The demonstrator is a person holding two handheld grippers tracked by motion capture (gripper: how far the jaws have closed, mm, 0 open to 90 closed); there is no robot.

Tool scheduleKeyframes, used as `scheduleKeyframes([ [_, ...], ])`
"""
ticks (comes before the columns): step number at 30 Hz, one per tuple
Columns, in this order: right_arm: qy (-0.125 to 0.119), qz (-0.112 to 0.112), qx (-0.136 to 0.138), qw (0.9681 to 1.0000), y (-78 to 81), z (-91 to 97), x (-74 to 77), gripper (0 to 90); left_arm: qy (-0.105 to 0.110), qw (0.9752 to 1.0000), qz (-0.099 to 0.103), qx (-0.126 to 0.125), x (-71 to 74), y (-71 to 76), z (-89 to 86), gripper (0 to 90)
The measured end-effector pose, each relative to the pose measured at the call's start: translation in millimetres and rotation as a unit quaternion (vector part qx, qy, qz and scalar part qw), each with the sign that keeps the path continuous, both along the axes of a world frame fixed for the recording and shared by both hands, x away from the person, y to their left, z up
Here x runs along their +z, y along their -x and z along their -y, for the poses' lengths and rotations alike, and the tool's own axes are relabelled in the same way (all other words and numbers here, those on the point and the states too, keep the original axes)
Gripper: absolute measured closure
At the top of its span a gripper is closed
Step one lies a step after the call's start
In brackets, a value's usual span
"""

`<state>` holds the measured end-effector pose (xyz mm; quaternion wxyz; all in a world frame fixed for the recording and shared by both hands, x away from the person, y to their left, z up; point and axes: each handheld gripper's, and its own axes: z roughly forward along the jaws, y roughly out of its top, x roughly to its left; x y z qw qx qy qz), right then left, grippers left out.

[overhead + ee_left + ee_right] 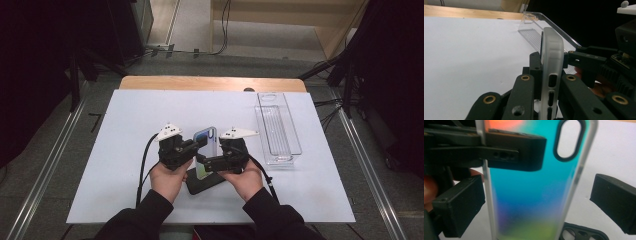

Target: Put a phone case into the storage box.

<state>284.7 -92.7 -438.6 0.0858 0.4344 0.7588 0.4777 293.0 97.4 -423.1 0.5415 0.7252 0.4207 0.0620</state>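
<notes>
A translucent phone case (206, 145) with an iridescent blue-green back is held upright above the table's middle. My left gripper (201, 142) is shut on it; in the left gripper view the case (551, 57) stands edge-on, pinched between the jaws. My right gripper (204, 163) comes in from the right, lower down. Its jaws stand wide apart on either side of the case (534, 195), open, with a gap at the right jaw. A black phone case (202, 184) lies flat on the white table below both grippers, and its camera cutout (584, 233) peeks out.
A clear plastic tray (276, 127) lies lengthwise at the right of the white tabletop (125, 125). A wooden edge (210, 83) runs along the table's far side. Metal rails flank the table on the floor.
</notes>
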Motion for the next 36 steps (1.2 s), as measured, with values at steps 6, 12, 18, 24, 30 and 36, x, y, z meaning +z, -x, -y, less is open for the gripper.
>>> scheduleKeyframes([
  [6, -0.012, 0.000, 0.006, 0.9999, 0.4, -2.6, -0.1, 11.7, 0.001, 1.0000, -0.002, -0.001, -0.7, 1.5, 2.1, 85.9],
  [12, -0.005, 0.012, 0.007, 0.9999, 2.3, -0.7, 2.3, 14.5, 0.000, 1.0000, -0.001, -0.006, 0.0, 1.9, 2.3, 85.9],
  [18, 0.006, 0.007, 0.003, 0.9999, 0.4, 0.7, 0.2, 14.7, 0.003, 0.9998, -0.011, -0.017, 2.6, -0.3, 1.0, 67.4],
  [24, 0.011, 0.009, -0.002, 0.9999, -1.8, 6.3, -3.0, 14.7, 0.011, 0.9993, -0.020, -0.028, 10.1, -1.3, -5.1, 51.5],
  [30, 0.017, 0.009, -0.009, 0.9998, -5.4, 12.7, -4.5, 14.7, 0.021, 0.9974, -0.048, -0.050, 10.9, -5.5, -13.3, 41.6],
  [36, 0.026, 0.009, -0.018, 0.9995, -10.0, 18.0, -7.5, 14.7, 0.016, 0.9960, -0.059, -0.066, 13.5, -4.6, -20.5, 39.1],
])
